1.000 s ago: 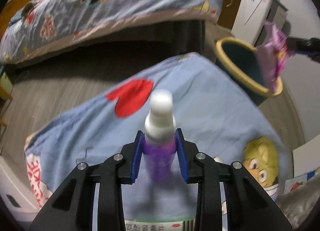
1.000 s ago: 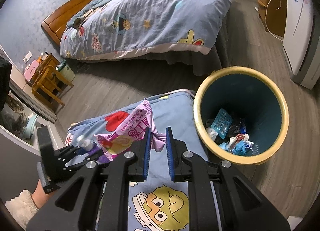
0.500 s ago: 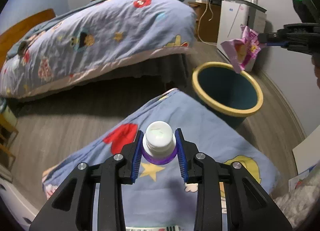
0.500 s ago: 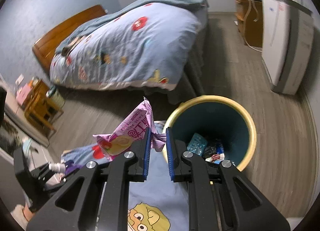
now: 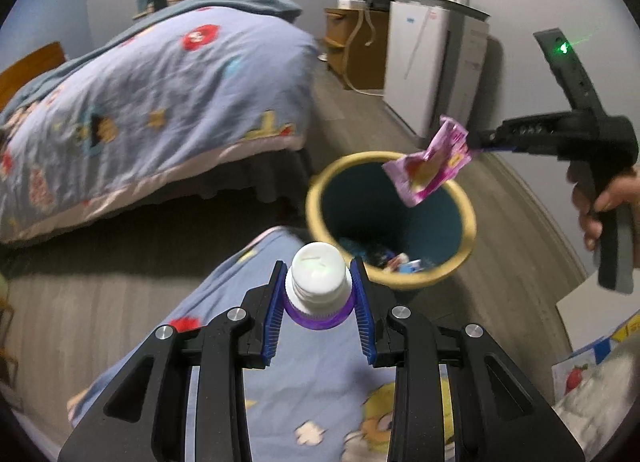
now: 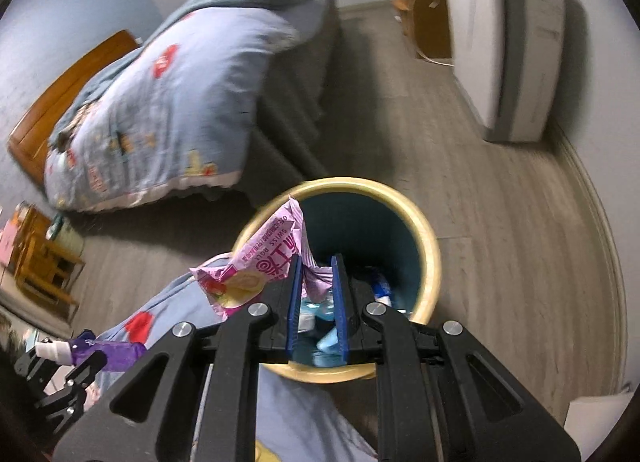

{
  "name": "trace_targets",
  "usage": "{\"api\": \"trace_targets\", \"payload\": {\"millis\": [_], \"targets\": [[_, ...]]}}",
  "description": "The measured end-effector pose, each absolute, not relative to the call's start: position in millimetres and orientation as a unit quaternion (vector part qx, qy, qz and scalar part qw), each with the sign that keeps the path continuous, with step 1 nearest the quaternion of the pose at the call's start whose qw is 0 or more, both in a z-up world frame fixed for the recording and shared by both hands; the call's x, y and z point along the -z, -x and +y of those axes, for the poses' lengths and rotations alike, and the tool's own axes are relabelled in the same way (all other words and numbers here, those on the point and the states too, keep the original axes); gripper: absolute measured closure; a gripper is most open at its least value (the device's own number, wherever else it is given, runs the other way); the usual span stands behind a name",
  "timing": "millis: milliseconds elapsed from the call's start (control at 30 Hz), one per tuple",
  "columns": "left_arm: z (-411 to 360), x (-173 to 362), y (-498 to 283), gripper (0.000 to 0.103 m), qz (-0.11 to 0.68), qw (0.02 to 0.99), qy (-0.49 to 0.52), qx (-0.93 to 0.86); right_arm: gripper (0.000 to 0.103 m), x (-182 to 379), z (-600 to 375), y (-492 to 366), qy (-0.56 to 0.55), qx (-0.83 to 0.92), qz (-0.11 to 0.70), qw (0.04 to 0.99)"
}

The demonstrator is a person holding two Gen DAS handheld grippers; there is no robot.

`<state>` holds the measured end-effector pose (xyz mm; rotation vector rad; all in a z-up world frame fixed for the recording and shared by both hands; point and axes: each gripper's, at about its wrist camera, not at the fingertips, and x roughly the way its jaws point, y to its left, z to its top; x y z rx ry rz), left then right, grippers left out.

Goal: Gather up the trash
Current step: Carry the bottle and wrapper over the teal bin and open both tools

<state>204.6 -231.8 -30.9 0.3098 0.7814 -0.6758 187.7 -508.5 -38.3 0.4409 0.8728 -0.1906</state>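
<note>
My left gripper (image 5: pixel 318 294) is shut on a purple bottle with a white cap (image 5: pixel 318 276), held above the blue patterned blanket (image 5: pixel 316 386). The same bottle (image 6: pixel 100 352) shows at the lower left of the right wrist view. My right gripper (image 6: pixel 316 286) is shut on a crumpled pink snack wrapper (image 6: pixel 272 258), which hangs over the mouth of the teal bin with a yellow rim (image 6: pixel 430 250). From the left wrist view the wrapper (image 5: pixel 430 162) dangles above the bin (image 5: pixel 466 198), with a hand on the right gripper's handle. Trash lies at the bin's bottom.
A bed with a blue cartoon quilt (image 5: pixel 152 82) fills the left and back. A white appliance (image 5: pixel 436 62) and a wooden cabinet (image 5: pixel 358 50) stand by the far wall. Small wooden furniture (image 6: pixel 40 262) sits left on the grey wood floor. A box (image 5: pixel 592 358) lies at right.
Both grippers have swung toward the bin. The wrapper went from over the blanket to above the bin's mouth. The bottle rose and the bin came closer in the left wrist view.
</note>
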Motion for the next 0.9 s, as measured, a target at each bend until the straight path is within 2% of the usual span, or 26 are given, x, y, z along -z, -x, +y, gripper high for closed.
{"api": "trace_targets", "payload": {"millis": [200,400,667,833,867,900], "targets": [[-286.2,39.1,-219.7,0.07,0.376,0.839,-0.185,0.347,0.089,50.1,-527.4,-184.5,-0.188,0.138,0.429,0.873],[-330.9,68.3,-239.8,0.07,0.398,0.822,-0.186,0.361,0.089,68.8,-545.3,-188.9,-0.209,0.159,0.448,0.855],[-368.1,106.2,-259.2,0.07,0.413,0.82,-0.181,0.351,0.089,104.9,-550.9,-208.3,-0.216,0.166,0.483,0.832],[-377.4,111.5,-271.9,0.069,0.41,0.823,-0.191,0.345,0.089,114.8,-556.1,-215.0,-0.234,0.17,0.487,0.824],[-379.3,111.5,-273.7,0.069,0.408,0.824,-0.192,0.344,0.089,116.6,-555.5,-216.6,-0.234,0.17,0.488,0.823],[-380.2,110.3,-277.7,0.064,0.406,0.826,-0.191,0.341,0.089,118.7,-554.7,-217.9,-0.234,0.168,0.49,0.822]]}}
